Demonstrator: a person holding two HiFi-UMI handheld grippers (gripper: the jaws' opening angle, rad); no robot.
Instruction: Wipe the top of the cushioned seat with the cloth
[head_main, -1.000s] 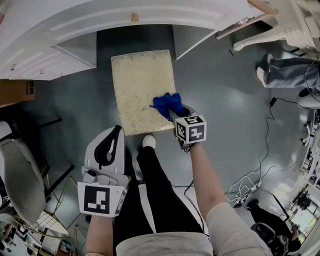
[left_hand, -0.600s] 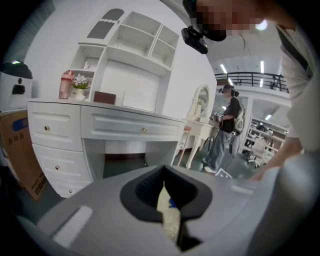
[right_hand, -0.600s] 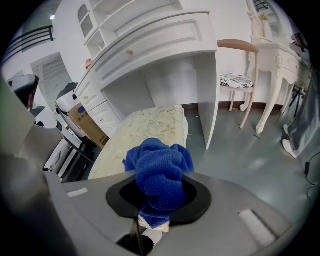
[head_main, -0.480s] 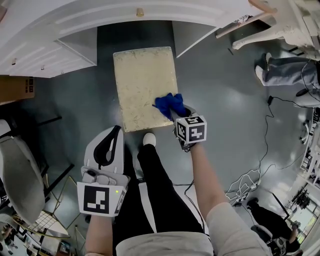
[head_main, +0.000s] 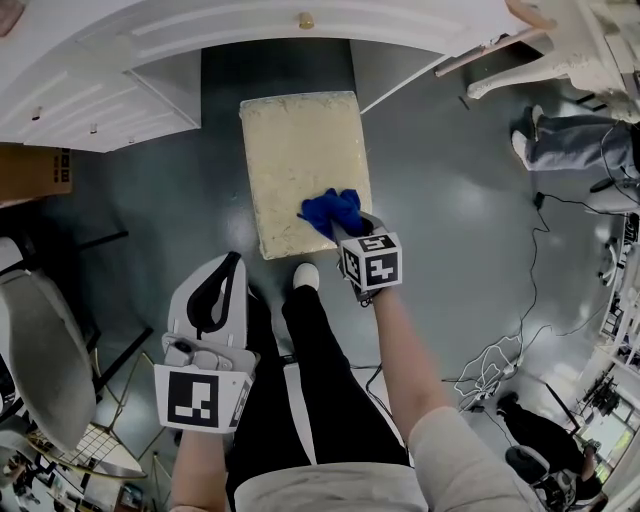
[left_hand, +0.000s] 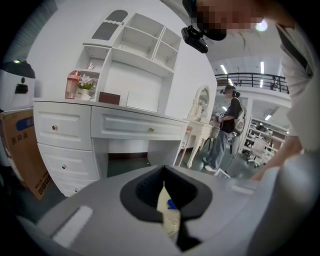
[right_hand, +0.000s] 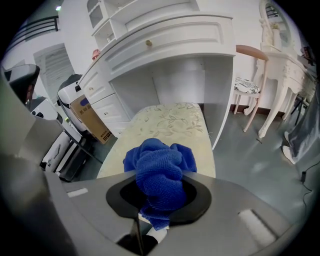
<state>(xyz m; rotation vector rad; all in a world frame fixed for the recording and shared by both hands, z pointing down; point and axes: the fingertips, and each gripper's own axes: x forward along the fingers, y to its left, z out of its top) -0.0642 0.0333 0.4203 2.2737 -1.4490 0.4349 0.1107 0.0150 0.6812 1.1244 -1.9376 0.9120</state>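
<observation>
The right tongs (head_main: 348, 226) clamp a bunched blue cloth (head_main: 329, 210), which lies on the near right part of the cream cushioned seat (head_main: 292, 150). The seat stands on the grey floor (head_main: 450, 200), its far end under a white desk (head_main: 150, 60). The left tongs (head_main: 238, 258) are closed with nothing between them, left of the person's leg (head_main: 320, 380) and apart from the seat.

Seat (head_main: 300, 170) from overhead and jaws-level.
</observation>
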